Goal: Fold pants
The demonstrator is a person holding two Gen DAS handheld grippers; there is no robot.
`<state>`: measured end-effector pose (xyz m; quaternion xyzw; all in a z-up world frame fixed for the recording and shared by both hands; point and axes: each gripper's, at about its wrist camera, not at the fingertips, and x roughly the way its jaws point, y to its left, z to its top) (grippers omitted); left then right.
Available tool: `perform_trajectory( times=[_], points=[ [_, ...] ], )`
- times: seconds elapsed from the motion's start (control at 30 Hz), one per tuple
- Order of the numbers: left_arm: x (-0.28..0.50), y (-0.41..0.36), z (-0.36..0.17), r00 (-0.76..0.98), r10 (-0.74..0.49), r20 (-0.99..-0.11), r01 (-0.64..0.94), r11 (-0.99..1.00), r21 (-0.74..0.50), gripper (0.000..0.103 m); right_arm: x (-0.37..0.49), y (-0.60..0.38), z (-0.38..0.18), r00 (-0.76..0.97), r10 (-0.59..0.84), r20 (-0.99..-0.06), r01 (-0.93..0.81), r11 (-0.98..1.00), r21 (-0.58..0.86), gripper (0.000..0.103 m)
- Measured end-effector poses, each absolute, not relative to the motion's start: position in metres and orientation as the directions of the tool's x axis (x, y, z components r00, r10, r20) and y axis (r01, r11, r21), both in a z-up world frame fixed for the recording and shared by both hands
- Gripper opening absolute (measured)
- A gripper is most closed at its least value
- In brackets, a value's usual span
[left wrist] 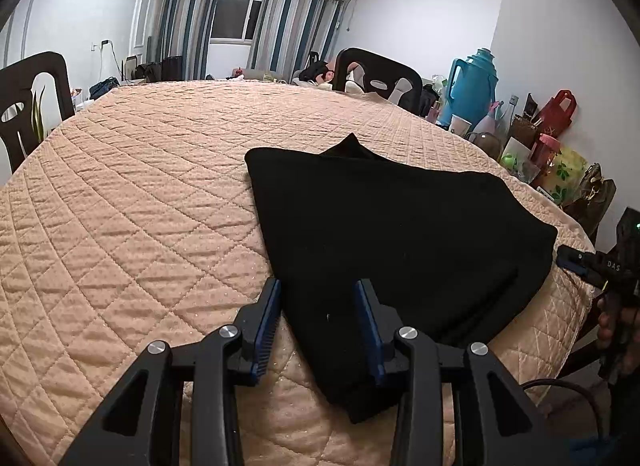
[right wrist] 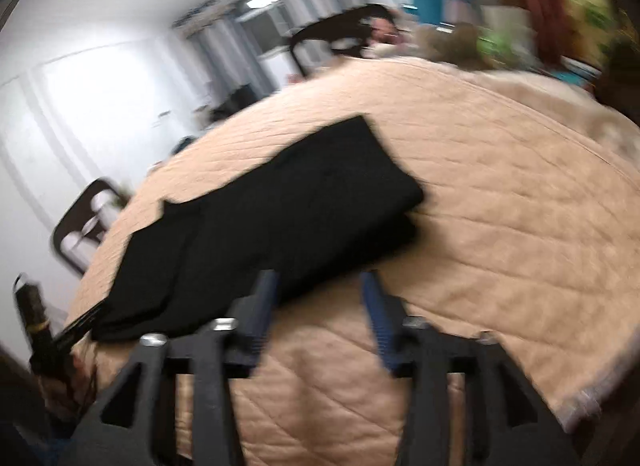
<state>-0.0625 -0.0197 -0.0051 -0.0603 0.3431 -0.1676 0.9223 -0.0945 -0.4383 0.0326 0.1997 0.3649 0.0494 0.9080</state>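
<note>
Black pants (left wrist: 384, 234) sit folded in a compact stack on the quilted table cover (left wrist: 120, 205), near the front edge.

Looks nearly done: layers stacked, one point of cloth poking out at the far side, perhaps a last tidy left. The stack's long axis runs across the table, left to right in front of the person. Left gripper (left wrist: 318, 318) straddles the near corner, jaws partly apart, not pinching. Right gripper (right wrist: 320, 306) is wide and empty, just off the stack's edge.
</note>
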Motion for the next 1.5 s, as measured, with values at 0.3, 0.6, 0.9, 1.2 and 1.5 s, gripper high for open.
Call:
perform_trajectory(
  times=[0.3,0.6,0.9,1.2,1.5],
  points=[
    [-0.062,-0.020,-0.005,0.710,-0.347,-0.613,0.268,0.938,-0.221,0.041,-0.073,-0.454,0.029,0.744,0.309,-0.593,0.117,0.813,0.570,0.055],
    [-0.062,-0.020,-0.005,0.710,-0.346,-0.613,0.267,0.938,-0.221,0.041,-0.076,-0.459,0.027,0.806,0.281,-0.521,0.150,0.754,0.639,0.056],
    [-0.062,-0.020,-0.006,0.710,-0.348,-0.612,0.267,0.937,-0.223,0.041,-0.042,-0.450,0.028,0.785,0.205,-0.585,0.212,0.798,0.564,0.056],
    [-0.058,-0.017,-0.003,0.683,-0.360,-0.636,0.253,0.933,-0.256,0.041,-0.044,-0.439,0.054,0.805,0.245,-0.541,0.112,0.831,0.544,0.023],
    [-0.061,-0.009,0.006,0.700,-0.343,-0.626,0.233,0.939,-0.254,0.041,-0.032,-0.347,0.126,0.794,0.448,-0.411,-0.248,0.856,0.453,0.022]
  ],
)
